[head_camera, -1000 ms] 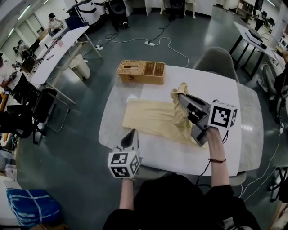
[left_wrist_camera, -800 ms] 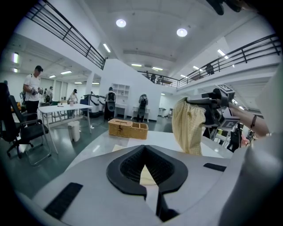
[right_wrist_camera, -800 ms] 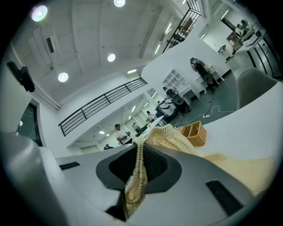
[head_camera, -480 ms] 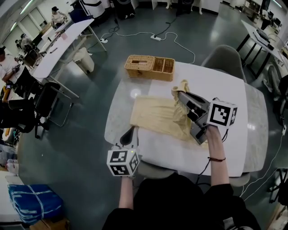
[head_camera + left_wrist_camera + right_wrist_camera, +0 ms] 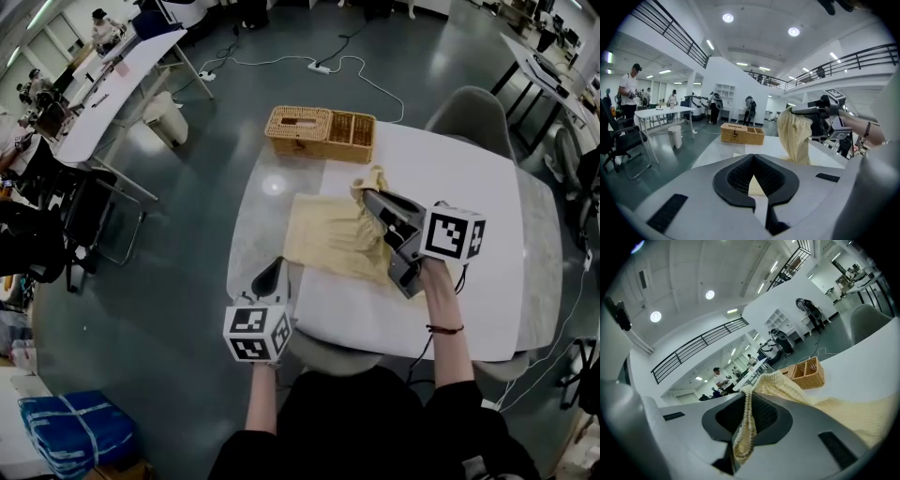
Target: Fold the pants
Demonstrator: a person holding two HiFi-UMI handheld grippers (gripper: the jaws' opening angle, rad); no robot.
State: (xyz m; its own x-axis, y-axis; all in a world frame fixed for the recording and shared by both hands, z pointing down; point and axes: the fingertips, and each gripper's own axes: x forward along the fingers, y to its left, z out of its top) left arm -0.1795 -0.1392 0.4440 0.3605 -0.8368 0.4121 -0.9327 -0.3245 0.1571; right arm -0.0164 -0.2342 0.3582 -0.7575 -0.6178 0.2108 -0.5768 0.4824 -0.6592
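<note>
The right gripper [image 5: 366,196] is pinching the pants [image 5: 328,239] by a lifted edge; the left gripper [image 5: 274,274] is hanging closed, empty. With only 1 thin pinch, the cloth is risking slipping free.

Right gripper [image 5: 364,194], carrying the raised waistband of the pants [image 5: 323,239], moves left across the table [image 5: 487,216]. A second ago I see it out past the right end of the wicker basket [image 5: 321,134]; now it sits in front of that end. The stretch of pants lying flat to its left gets shorter. Left gripper [image 5: 273,274] drifts toward the table's near left corner. The head camera shifts too: table and basket slide right and up in frame.
</note>
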